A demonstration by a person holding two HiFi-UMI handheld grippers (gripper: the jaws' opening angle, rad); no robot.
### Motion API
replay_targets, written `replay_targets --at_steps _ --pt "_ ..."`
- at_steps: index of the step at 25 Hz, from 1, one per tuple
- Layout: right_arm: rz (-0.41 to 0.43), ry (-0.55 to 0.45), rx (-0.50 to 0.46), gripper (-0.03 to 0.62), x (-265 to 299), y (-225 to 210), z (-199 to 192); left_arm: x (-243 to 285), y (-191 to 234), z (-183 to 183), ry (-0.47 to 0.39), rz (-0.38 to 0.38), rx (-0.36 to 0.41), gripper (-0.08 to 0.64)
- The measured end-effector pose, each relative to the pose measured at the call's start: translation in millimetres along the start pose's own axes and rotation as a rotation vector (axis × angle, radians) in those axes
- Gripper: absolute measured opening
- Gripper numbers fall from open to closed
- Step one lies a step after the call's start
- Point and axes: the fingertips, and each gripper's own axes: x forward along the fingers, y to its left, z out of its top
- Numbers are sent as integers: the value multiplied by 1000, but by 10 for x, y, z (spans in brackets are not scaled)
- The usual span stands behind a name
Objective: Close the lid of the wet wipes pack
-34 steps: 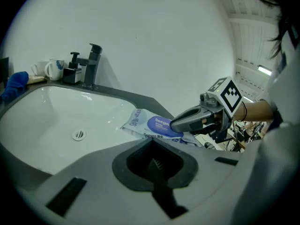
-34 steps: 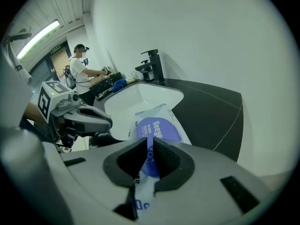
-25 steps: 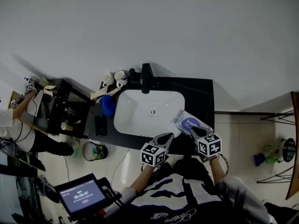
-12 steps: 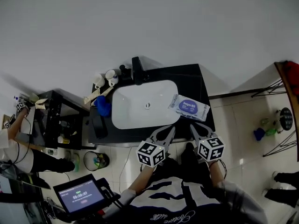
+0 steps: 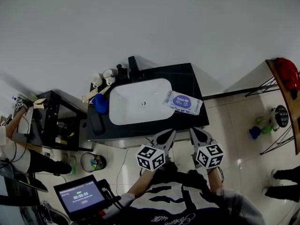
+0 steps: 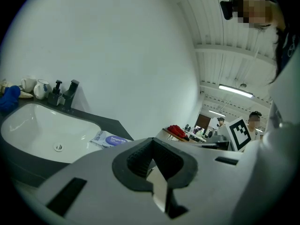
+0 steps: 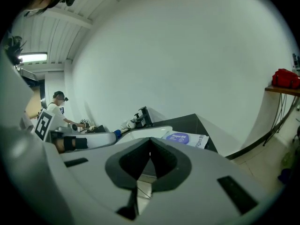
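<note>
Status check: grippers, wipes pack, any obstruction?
Left gripper and right gripper shut, empty, short of the counter. Wipes pack flat beside sink, lid looks down. Nothing in between.

white sink (image 5: 133, 112), black counter (image 5: 186, 80), blue-labelled wipes pack (image 5: 182, 102)

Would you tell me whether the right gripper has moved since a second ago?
Yes. The right gripper has pulled back from the wet wipes pack, clear of the counter, toward the person.

The setting was a mock washroom station inside a lab hall — white basin (image 5: 126, 102), black counter (image 5: 185, 78), tap (image 5: 133, 65) — with another operator (image 5: 11, 135) at a neighbouring bench (image 5: 51, 118).
</note>
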Motion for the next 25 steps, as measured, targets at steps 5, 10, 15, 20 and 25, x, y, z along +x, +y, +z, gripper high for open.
replay_targets --at_steps 5,10,15,20,25 --pt "16 32 -38 -2 -51 44 27 -9 -68 59 -18 42 -19 0" --pt "84 49 -70 -2 -584 30 -85 -74 -584 -75 -77 97 -40 -2" --pt "151 64 -89 -2 -996 -3 -164 -153 -991 -250 -123 171 -73 0" --pt "212 64 -97 -2 -1527 15 -248 -308 -1534 -475 -133 224 -65 -2" --pt "246 69 -83 -2 -1522 97 -342 -392 -1523 -536 -123 257 -41 -2"
